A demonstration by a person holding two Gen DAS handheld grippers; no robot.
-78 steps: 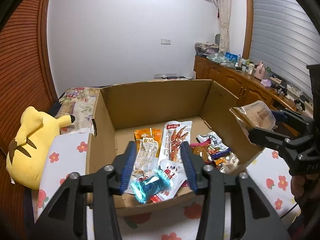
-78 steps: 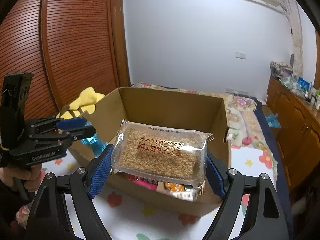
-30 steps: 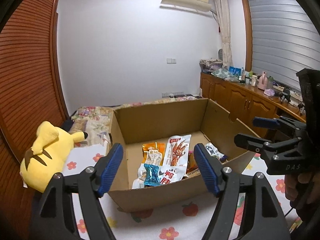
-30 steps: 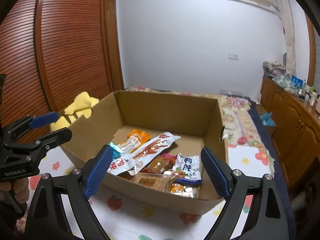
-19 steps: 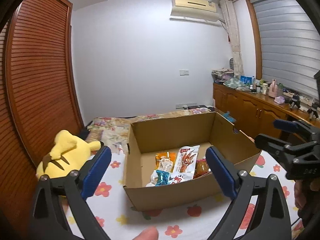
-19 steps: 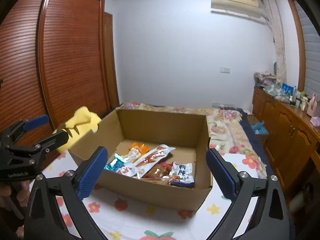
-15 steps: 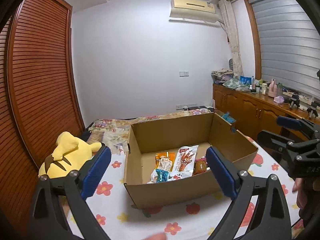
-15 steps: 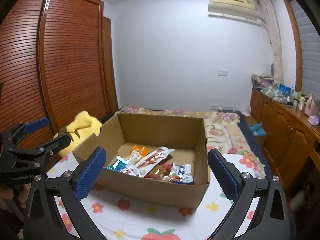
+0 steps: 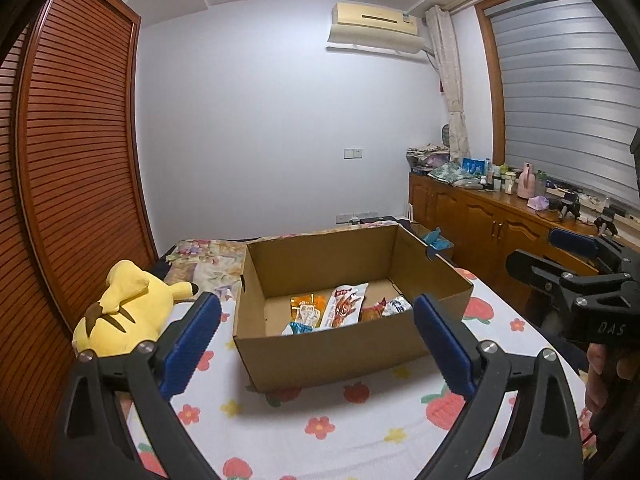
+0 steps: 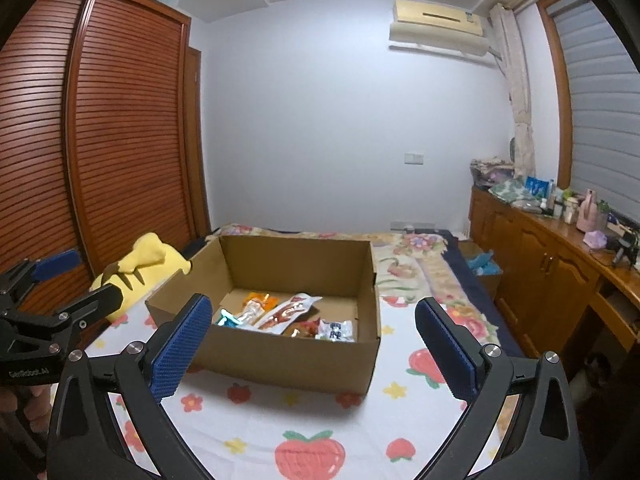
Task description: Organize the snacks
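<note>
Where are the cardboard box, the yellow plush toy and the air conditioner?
cardboard box [image 9: 332,352], left wrist view, on its near outer wall.
yellow plush toy [image 9: 132,308], left wrist view, on its back.
air conditioner [image 10: 438,24], right wrist view, on its front panel.

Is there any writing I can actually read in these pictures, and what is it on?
"DAS": on the black body of the right gripper, seen from the left wrist.
"GenRobot.AI": on the black body of the left gripper, seen from the right wrist; small, only just readable.
Large dark characters on the white snack packet in the brown cardboard box: too blurred to read.
Other snack wrappers: print too small.
</note>
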